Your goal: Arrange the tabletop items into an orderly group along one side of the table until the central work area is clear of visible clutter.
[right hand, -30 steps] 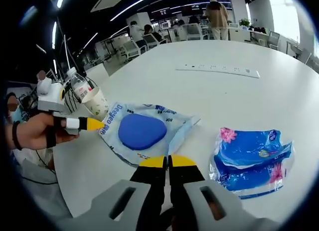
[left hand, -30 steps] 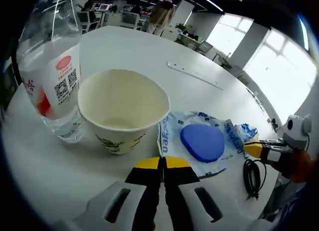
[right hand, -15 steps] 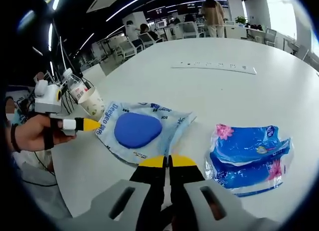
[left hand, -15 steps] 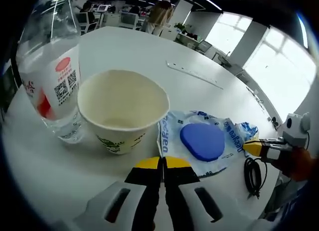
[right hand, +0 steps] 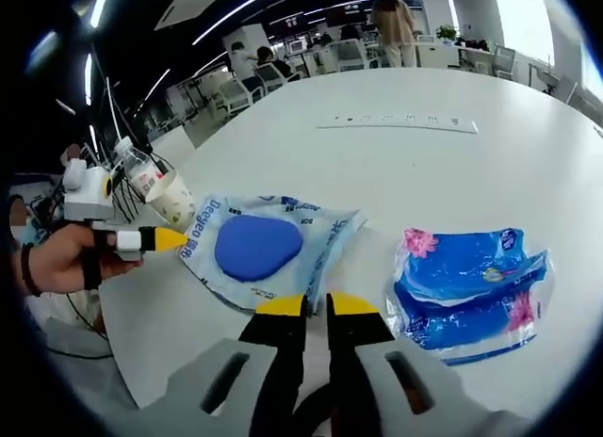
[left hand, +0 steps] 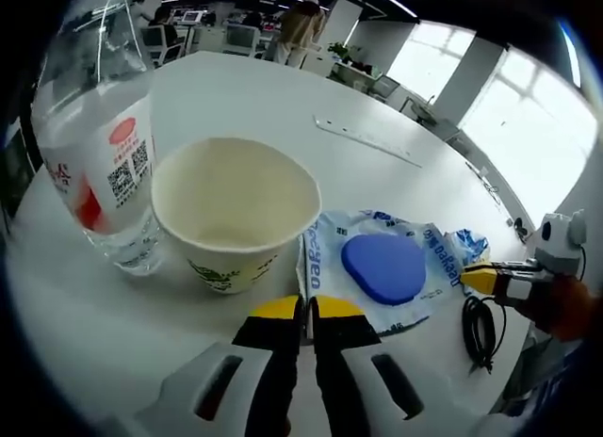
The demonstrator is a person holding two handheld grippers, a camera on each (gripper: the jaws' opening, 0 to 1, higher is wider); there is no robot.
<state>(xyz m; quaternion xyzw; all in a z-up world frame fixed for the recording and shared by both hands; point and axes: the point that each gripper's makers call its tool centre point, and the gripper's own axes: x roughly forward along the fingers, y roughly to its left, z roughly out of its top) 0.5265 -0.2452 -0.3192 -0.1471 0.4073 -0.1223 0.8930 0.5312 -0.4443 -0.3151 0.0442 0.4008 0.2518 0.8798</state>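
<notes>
In the left gripper view, the left gripper stood just short of a cream paper cup with a green print, its yellow-tipped jaws almost together with a thin slit between and nothing held. A clear plastic water bottle with a red-and-white label stood beside the cup, its top cut off by the view's edge. Right of the cup lay a white-and-blue plastic pack with a blue oval patch on the round white table. The step looked like an approach to gathering the items; the next move would call for opening the jaws wide enough for whichever item is chosen.

In the right gripper view, the right gripper hovered empty just before the same pack, its jaws slightly parted. A crumpled blue plastic wrapper with pink flowers lay well apart to the right, still mid-table. The cup and bottle were small, partly hidden behind the left gripper. The pack's lettering was too distorted to read.
</notes>
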